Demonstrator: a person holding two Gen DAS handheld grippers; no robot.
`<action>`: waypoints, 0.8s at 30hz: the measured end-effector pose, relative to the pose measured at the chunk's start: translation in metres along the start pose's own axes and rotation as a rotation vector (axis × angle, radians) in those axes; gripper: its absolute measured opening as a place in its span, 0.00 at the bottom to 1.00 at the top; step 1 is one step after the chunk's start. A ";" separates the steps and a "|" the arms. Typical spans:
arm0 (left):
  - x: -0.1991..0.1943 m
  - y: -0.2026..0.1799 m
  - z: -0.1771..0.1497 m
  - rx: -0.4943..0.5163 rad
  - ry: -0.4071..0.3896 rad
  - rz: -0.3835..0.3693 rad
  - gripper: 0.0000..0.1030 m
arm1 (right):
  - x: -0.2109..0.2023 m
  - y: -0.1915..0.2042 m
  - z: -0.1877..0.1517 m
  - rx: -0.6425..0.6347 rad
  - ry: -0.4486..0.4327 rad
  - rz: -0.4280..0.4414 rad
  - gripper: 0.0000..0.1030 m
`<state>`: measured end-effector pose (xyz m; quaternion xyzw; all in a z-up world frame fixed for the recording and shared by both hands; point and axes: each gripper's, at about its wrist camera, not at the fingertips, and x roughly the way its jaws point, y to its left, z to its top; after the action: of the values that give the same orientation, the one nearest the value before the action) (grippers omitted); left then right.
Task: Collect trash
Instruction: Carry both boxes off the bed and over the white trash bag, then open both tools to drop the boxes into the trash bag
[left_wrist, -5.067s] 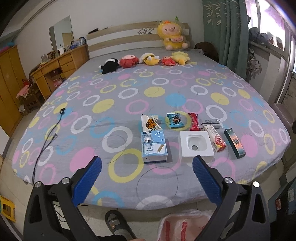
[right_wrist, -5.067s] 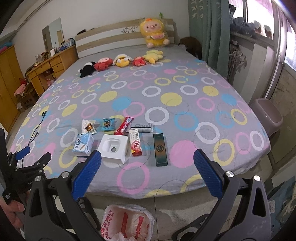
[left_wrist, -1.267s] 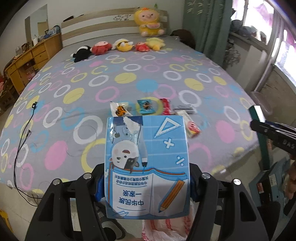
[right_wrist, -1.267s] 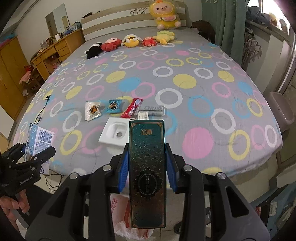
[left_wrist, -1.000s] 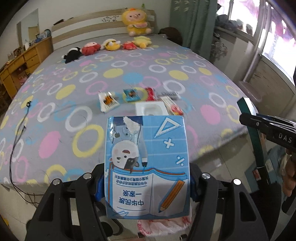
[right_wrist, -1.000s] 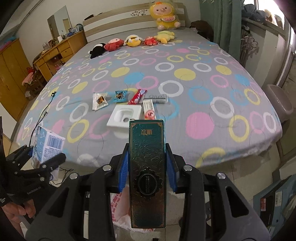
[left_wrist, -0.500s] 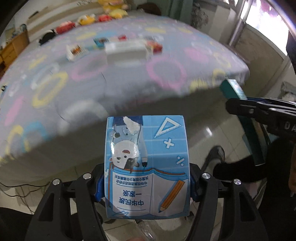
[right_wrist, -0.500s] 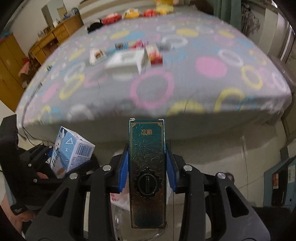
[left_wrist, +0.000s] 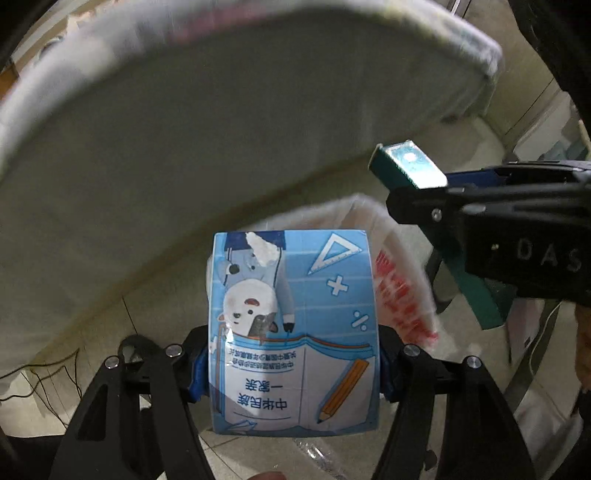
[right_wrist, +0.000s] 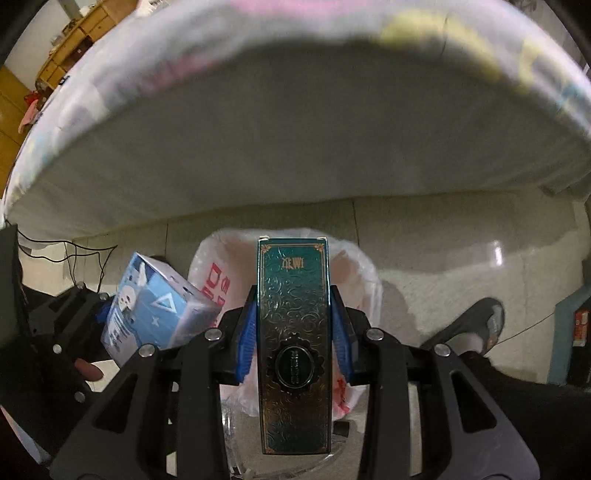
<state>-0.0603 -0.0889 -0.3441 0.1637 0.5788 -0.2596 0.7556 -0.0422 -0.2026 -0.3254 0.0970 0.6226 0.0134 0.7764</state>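
Blue carton (left_wrist: 293, 332) clamped, green box (right_wrist: 293, 343) clamped

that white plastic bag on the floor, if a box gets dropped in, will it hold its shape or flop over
Probably floppy: the bag is thin, see-through film with a crumpled, sagging rim. It looks light, so the blue carton or the green box landing on its edge could fold the mouth shut or tip it. Dropping them through the middle of the opening seems safer.

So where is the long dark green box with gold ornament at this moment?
The long dark green box is clamped between the right gripper's blue fingers, directly over the white plastic bag with red print on the floor, beside the bed's edge.
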 end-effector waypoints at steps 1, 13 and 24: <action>0.005 0.000 -0.001 0.004 0.006 0.006 0.62 | 0.010 -0.002 -0.001 0.012 0.016 0.008 0.34; 0.045 0.003 -0.007 -0.011 0.084 -0.007 0.63 | 0.076 -0.018 -0.005 0.090 0.144 0.015 0.35; 0.056 0.013 -0.014 -0.023 0.122 -0.017 0.92 | 0.093 -0.027 -0.007 0.144 0.173 0.008 0.66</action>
<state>-0.0527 -0.0825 -0.4024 0.1655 0.6279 -0.2488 0.7186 -0.0305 -0.2153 -0.4212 0.1532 0.6865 -0.0200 0.7106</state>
